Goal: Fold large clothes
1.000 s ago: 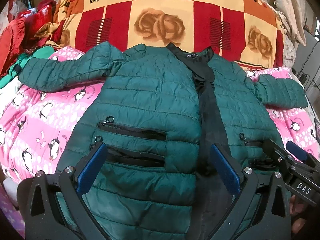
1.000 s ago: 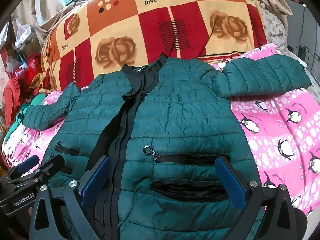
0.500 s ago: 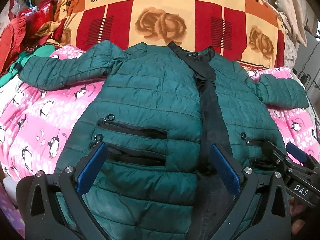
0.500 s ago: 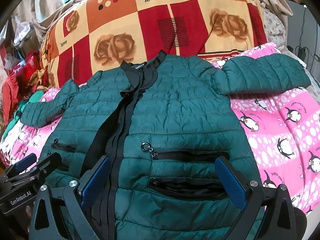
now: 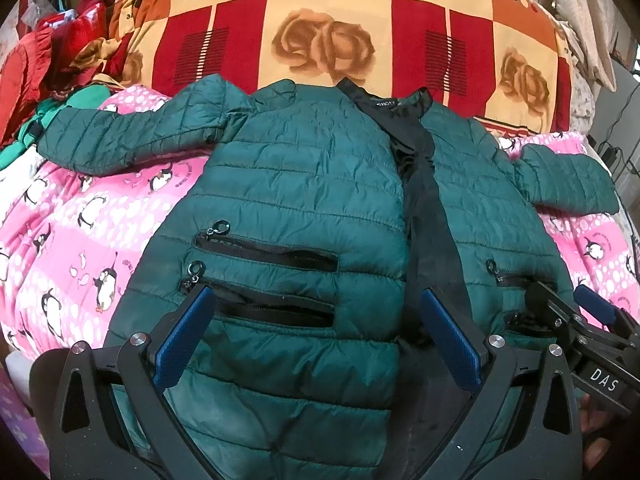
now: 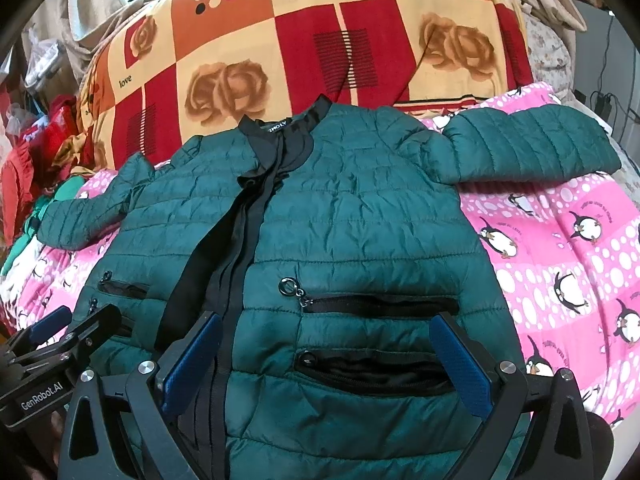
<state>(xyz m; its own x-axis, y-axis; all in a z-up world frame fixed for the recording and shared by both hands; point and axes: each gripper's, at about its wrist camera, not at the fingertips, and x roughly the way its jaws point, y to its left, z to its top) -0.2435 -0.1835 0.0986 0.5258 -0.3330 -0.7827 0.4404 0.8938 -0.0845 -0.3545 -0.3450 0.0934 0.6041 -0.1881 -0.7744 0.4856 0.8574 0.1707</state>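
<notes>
Little has changed: your left hand-held gripper [image 5: 316, 340] and right hand-held gripper [image 6: 326, 360] still hover released at 6 o'clock over the flat green quilted jacket [image 6: 352, 216]; folding unstarted.

Your left gripper [image 5: 316, 336] and right gripper [image 6: 326, 364] are black, with blue bumpy pads [image 5: 182, 336] and shiny round silver screws [image 6: 146, 367].

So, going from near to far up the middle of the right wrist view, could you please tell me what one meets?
Right tool → lower pocket zip → upper pocket zip → black collar → rose-patterned blanket.
</notes>
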